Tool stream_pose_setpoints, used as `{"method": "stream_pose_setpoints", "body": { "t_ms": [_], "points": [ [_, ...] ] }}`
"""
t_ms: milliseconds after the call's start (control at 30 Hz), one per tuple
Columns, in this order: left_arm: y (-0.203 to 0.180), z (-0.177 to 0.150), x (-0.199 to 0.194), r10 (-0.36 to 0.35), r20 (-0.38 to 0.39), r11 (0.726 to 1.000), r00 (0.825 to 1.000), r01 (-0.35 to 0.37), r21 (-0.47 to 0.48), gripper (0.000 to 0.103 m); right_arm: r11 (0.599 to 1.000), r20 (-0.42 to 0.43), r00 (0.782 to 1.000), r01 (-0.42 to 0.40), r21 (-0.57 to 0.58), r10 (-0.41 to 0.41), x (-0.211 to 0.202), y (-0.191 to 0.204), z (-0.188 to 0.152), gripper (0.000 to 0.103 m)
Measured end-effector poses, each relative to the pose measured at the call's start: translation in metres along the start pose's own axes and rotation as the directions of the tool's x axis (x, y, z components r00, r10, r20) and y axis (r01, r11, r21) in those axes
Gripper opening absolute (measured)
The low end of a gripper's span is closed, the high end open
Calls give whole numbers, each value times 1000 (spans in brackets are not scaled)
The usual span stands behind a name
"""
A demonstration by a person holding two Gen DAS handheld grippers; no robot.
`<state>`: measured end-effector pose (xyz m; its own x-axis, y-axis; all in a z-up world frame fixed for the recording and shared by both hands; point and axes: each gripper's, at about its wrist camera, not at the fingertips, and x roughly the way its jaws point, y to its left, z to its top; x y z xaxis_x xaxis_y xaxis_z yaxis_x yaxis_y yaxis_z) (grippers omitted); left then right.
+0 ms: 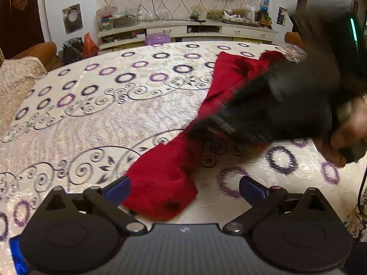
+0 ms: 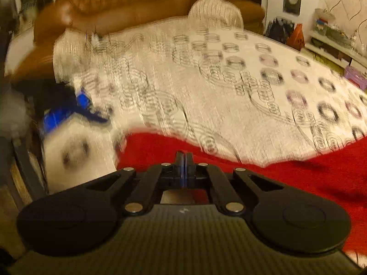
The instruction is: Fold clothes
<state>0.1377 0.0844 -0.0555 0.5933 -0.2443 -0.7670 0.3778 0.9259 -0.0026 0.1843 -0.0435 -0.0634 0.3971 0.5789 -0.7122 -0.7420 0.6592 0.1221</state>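
Observation:
A red garment lies stretched in a long band across the patterned bedspread, from near me to the far right. My left gripper is open, and the near end of the garment lies between its blue pads, closest to the left one. My right gripper, a blurred black shape held by a hand, hovers over the middle of the garment. In the right wrist view my right gripper is shut above the red garment, with no cloth visible between its pads. The left gripper shows blurred at the left.
A brown leather sofa with a cream throw borders the bed's far side. A long white cabinet crowded with small items stands against the wall. Black and orange bags sit beside it.

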Motion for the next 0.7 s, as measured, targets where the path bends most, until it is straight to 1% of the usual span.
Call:
{"method": "stream_pose_setpoints", "body": {
  "t_ms": [67, 133, 167, 200, 233, 267, 300, 333, 367, 433, 467, 500, 567, 633, 700],
  "points": [
    [6, -1, -2, 27, -2, 1000, 1000, -27, -7, 103, 999, 21, 999, -44, 25, 44, 7, 11, 36, 3],
    [11, -4, -3, 32, -6, 999, 999, -32, -23, 103, 991, 29, 991, -129, 21, 128, 20, 25, 71, 3],
    [14, -5, -3, 33, -9, 999, 999, -34, -32, 103, 990, 27, 990, -138, 6, 138, 26, 36, 85, 4],
    [17, -7, -3, 35, -12, 999, 999, -35, -41, 103, 990, 4, 990, -138, -1, 138, 36, 46, 98, 5],
    [19, -8, -2, 36, -16, 998, 999, -37, -49, 103, 990, -30, 989, -142, -11, 142, 45, 54, 107, 14],
    [21, -9, 0, 38, -21, 998, 999, -39, -47, 103, 992, -59, 990, -128, -20, 127, 55, 59, 112, 27],
    [22, -9, 2, 39, -21, 999, 999, -39, -32, 103, 995, -62, 993, -101, -25, 99, 58, 61, 113, 33],
    [23, -9, 5, 39, -22, 999, 999, -40, -17, 103, 997, -41, 996, -76, -17, 76, 55, 55, 108, 38],
    [23, -9, 8, 40, -22, 999, 999, -40, -2, 103, 999, -22, 998, -53, -8, 53, 51, 49, 103, 40],
    [25, -9, 13, 41, -23, 999, 999, -40, 28, 103, 998, 1, 999, -35, 55, 35, 33, 24, 81, 41],
    [24, -9, 16, 39, -23, 998, 999, -37, 57, 103, 997, 12, 1000, -17, 78, 16, 22, 5, 68, 41],
    [20, -10, 21, 29, -21, 993, 999, -27, 115, 103, 997, 8, 1000, 11, 72, -11, 9, -14, 51, 41],
    [12, -11, 30, 11, -17, 973, 1000, -6, 231, 103, 996, 0, 998, 67, 58, -67, -15, -51, 18, 41],
    [3, -13, 39, -8, -16, 939, 1000, 14, 344, 103, 990, -82, 986, 143, 14, -142, -35, -84, -18, 41],
    [-7, -13, 40, -22, -3, 901, 1000, 21, 433, 103, 978, -167, 964, 203, -51, -209, -51, -107, -48, 41]
  ]
}}
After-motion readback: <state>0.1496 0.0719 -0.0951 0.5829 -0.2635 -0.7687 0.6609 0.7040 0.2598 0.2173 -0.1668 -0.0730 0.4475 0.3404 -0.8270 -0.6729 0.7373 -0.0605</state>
